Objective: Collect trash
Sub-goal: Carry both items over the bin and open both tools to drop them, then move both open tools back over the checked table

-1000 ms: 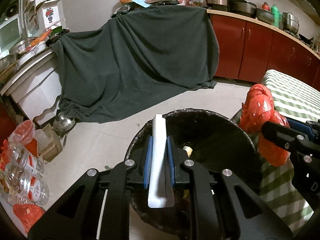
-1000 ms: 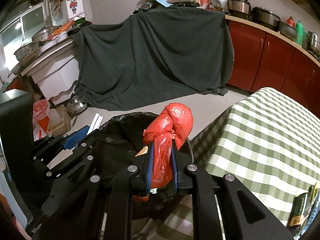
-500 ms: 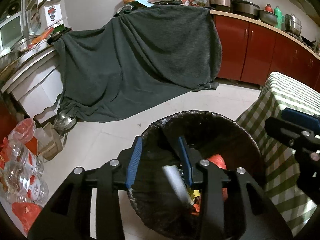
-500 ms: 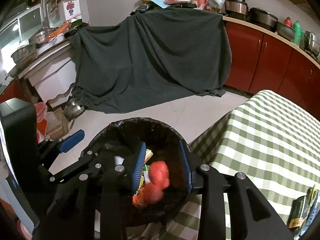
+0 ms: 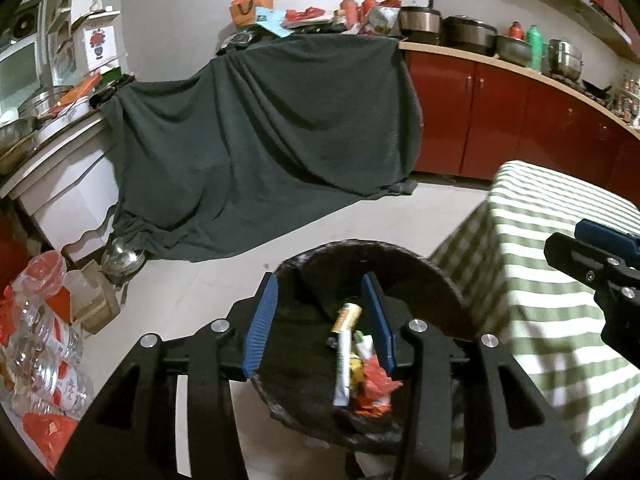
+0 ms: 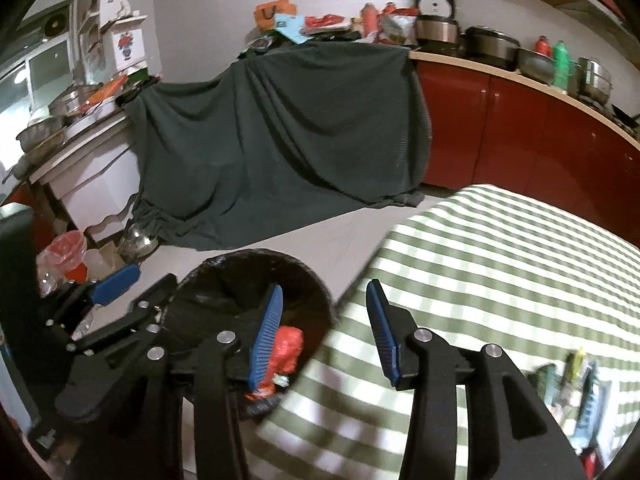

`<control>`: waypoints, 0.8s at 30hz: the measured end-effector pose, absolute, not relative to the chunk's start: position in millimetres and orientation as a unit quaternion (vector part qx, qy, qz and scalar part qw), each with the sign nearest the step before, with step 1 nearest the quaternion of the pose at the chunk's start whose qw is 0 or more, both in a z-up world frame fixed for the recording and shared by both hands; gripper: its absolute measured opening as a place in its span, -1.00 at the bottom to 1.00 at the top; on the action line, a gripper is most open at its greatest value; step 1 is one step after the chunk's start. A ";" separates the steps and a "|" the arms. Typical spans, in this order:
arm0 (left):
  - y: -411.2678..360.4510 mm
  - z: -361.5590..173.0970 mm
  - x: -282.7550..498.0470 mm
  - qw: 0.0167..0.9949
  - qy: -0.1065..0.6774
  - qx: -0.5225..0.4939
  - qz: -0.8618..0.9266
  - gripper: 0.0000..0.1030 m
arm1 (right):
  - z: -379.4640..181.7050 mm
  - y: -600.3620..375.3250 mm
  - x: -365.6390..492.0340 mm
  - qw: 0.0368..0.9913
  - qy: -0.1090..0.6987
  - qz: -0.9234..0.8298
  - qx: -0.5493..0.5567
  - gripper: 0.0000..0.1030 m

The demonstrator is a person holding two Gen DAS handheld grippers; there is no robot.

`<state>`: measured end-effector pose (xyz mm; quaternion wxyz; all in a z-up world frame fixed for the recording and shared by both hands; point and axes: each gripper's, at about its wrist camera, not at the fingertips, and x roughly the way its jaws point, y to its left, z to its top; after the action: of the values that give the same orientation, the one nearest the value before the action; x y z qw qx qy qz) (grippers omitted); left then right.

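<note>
A black-lined trash bin (image 5: 384, 256) (image 6: 224, 268) stands on the floor beside the checked table. In it lie a white strip (image 5: 343, 364), a red plastic bag (image 5: 374, 380) (image 6: 286, 346) and small wrappers. My left gripper (image 5: 322, 320) hangs above the bin with its jaws opening and nothing between its blue pads. My right gripper (image 6: 326, 330) hovers over the bin's right rim and the table edge, its jaws opening too, and holds nothing. Each gripper shows at the side of the other's view.
A green-and-white checked tablecloth (image 6: 500, 264) covers the table on the right, with a few blurred packets (image 6: 576, 384) near its front right. A dark cloth (image 5: 260, 136) drapes furniture behind. Plastic bottles (image 5: 36, 344) and a box lie on the floor at left. Red cabinets (image 5: 520, 120) line the back right.
Both grippers opened and let go: the white strip and the red bag dropped into the bin. Both hands then rose and drew back, the right one shifting toward the table.
</note>
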<state>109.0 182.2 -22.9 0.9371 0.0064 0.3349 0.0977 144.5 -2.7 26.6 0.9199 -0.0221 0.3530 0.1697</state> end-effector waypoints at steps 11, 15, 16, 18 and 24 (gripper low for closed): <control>98.0 -9.6 77.8 0.940 0.340 0.022 0.010 -0.07 | 30.5 -110.8 96.5 0.934 0.348 0.073 -0.021 -0.10; 63.6 -11.6 66.1 0.938 0.345 0.029 -0.025 -0.07 | 28.9 -147.5 75.9 0.937 0.347 0.035 -0.020 -0.10; 53.7 -11.9 62.7 0.937 0.347 0.031 -0.036 -0.07 | 28.0 -157.7 70.0 0.937 0.347 0.024 -0.020 -0.10; 35.1 -13.5 55.9 0.934 0.352 0.034 -0.057 -0.07 | 25.9 -174.6 60.7 0.938 0.347 0.007 -0.016 -0.10; -4.7 -17.4 41.0 0.927 0.359 0.046 -0.096 -0.07 | 18.3 -215.8 35.1 0.935 0.353 -0.030 0.003 -0.09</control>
<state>41.0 -4.7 -17.4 0.9273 0.0456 0.3587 -0.0964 35.1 -215.8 18.3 0.9353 0.0032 0.3526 -0.0299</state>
